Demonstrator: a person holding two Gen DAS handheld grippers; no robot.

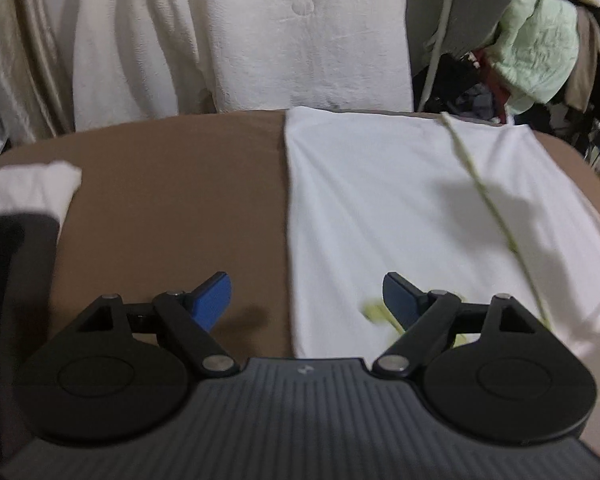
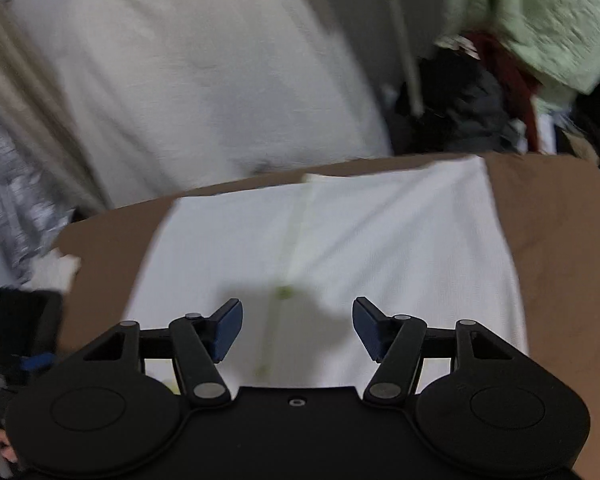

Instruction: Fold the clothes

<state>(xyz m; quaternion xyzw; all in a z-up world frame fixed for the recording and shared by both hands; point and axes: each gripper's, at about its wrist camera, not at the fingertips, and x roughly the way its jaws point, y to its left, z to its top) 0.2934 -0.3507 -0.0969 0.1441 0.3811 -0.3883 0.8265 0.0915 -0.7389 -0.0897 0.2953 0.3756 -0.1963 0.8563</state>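
Observation:
A white garment [image 1: 412,216] lies flat on the brown table [image 1: 172,200], folded into a long rectangle with a thin yellow-green stripe [image 1: 484,196] across it. It also shows in the right wrist view [image 2: 340,248], blurred. My left gripper [image 1: 306,300] is open and empty, low over the garment's left edge. My right gripper [image 2: 298,328] is open and empty, low over the garment's near end.
A small stack of folded white and dark clothes [image 1: 24,200] sits at the table's left edge. Cream curtains [image 1: 236,40] hang behind the table. A pale green jacket [image 1: 540,48] and a pile of dark clothes hang at the back right.

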